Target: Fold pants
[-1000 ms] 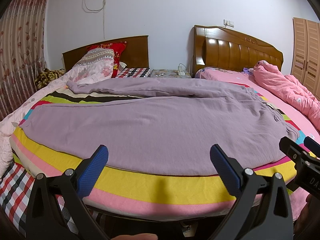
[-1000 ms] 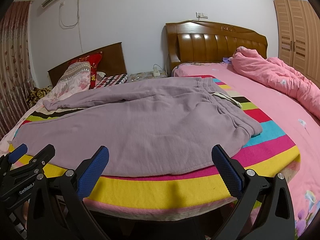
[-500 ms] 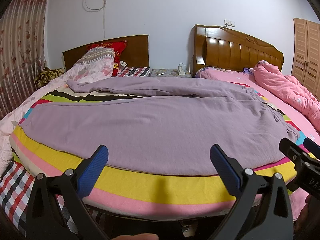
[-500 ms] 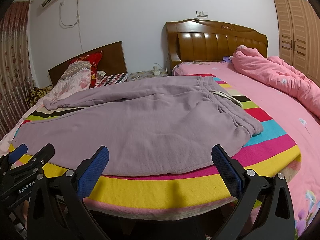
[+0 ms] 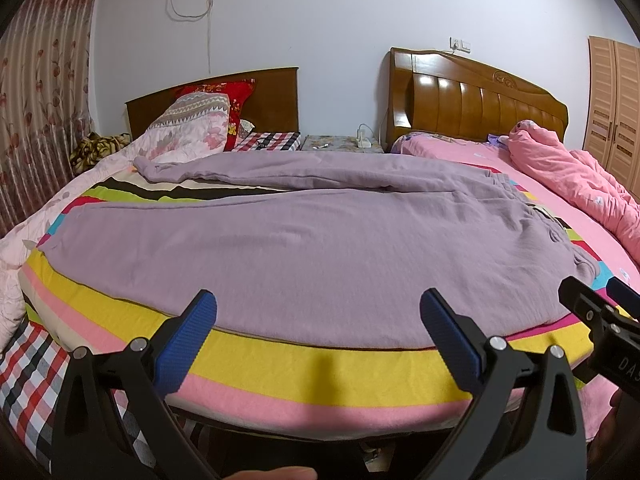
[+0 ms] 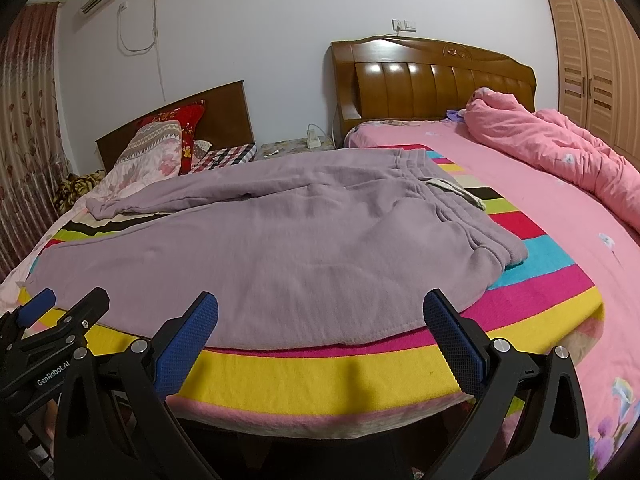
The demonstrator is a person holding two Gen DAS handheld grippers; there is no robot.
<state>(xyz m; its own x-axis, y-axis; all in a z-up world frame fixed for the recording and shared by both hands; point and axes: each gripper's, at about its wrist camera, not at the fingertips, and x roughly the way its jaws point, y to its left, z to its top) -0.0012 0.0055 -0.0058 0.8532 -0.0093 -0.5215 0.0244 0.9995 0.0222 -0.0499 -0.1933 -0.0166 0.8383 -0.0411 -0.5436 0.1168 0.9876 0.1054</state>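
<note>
Mauve pants (image 5: 288, 248) lie spread flat across a striped blanket (image 5: 320, 364) on the bed, waistband (image 6: 460, 208) to the right, legs reaching left with one cuff (image 6: 104, 206) at the far left. My left gripper (image 5: 318, 312) is open and empty, just short of the near hem. My right gripper (image 6: 320, 312) is open and empty, also at the bed's near edge, to the right of the left one. Each gripper shows in the other's view: the right in the left wrist view (image 5: 600, 308), the left in the right wrist view (image 6: 56, 312).
A crumpled pink quilt (image 6: 560, 156) lies on the pink bed at the right. Pillows (image 5: 192, 128) sit at the far left headboard. A bedside table (image 5: 340, 144) stands between two wooden headboards (image 6: 432, 76). A wardrobe (image 6: 592, 68) is at the far right.
Both grippers have barely shifted; the view has crept slightly. The pants lie as before and both grippers stay open.
</note>
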